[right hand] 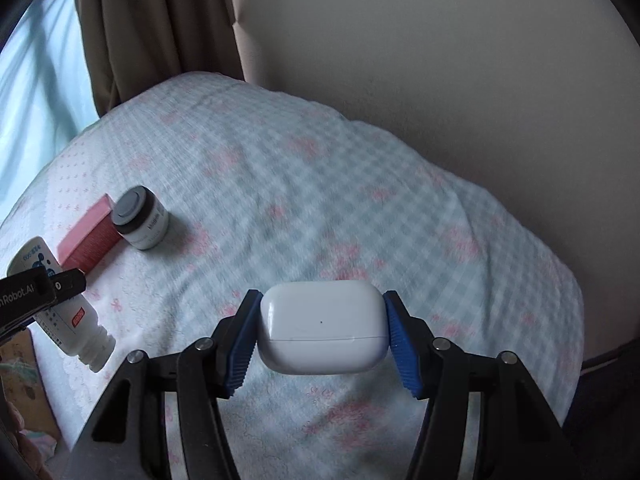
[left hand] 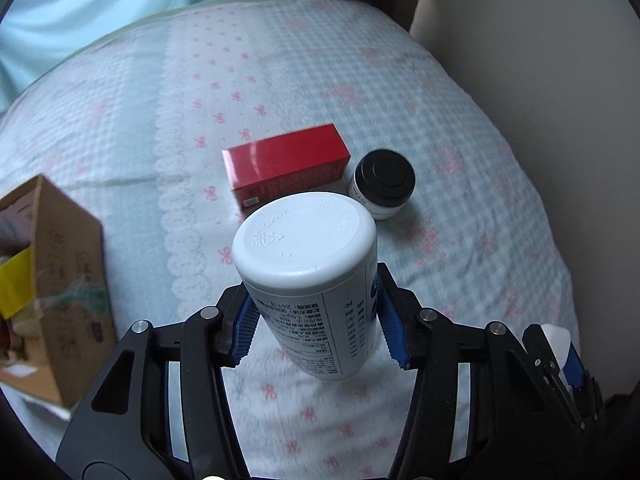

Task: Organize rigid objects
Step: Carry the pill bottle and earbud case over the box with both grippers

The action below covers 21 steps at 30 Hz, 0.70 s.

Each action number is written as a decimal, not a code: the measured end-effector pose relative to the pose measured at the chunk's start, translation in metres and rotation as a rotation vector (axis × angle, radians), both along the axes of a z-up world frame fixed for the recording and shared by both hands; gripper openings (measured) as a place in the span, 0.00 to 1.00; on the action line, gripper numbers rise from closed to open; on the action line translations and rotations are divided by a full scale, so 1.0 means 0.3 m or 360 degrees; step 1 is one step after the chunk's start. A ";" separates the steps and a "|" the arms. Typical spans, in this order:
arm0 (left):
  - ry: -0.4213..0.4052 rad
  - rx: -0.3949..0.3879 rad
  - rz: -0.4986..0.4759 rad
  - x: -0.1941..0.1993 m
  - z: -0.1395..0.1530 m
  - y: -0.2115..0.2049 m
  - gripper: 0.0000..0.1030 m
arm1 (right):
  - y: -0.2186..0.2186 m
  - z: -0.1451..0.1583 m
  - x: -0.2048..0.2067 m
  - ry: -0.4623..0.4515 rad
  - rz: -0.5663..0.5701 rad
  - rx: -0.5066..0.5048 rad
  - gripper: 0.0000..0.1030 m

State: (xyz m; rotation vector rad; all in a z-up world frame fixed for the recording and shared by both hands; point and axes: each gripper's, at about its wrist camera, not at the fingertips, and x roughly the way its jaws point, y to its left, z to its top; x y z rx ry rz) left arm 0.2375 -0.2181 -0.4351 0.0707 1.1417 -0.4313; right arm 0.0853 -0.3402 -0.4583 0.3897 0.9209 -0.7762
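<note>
My left gripper [left hand: 318,320] is shut on a white plastic bottle [left hand: 308,248], held upside down with its base toward the camera, above the bed. The bottle also shows in the right wrist view [right hand: 60,304], cap end down. My right gripper [right hand: 322,330] is shut on a white earbud case [right hand: 323,328], held above the bedcover. A red box [left hand: 284,164] lies on the bed, and a black-lidded white jar [left hand: 384,182] stands right of it. Both also show in the right wrist view, the box [right hand: 88,240] and the jar [right hand: 140,218].
A checked blue bedcover with pink bows [left hand: 440,100] covers the bed. An open cardboard box [left hand: 60,272] with items inside stands at the left. A beige wall [right hand: 440,60] and brown curtain [right hand: 160,20] bound the far side. The right gripper's edge [left hand: 560,360] shows at lower right.
</note>
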 end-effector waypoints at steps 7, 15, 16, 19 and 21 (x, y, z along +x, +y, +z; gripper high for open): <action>-0.0099 -0.0083 0.0191 -0.085 0.293 0.098 0.47 | -0.011 0.244 -0.004 -0.0073 0.0244 -0.0047 0.54; -0.0145 -0.0164 0.0401 -0.212 0.628 0.290 0.47 | 0.049 0.529 0.013 -0.0125 0.0688 -0.0034 0.54; -0.0162 -0.0157 0.0429 -0.228 0.664 0.319 0.47 | 0.063 0.567 0.019 -0.0136 0.0738 -0.0031 0.54; -0.0212 -0.0158 0.0518 -0.269 0.747 0.422 0.47 | 0.116 0.666 0.046 -0.0196 0.0870 -0.0005 0.54; -0.0231 -0.0176 0.0582 -0.275 0.779 0.495 0.47 | 0.161 0.725 0.069 -0.0230 0.0966 -0.0011 0.54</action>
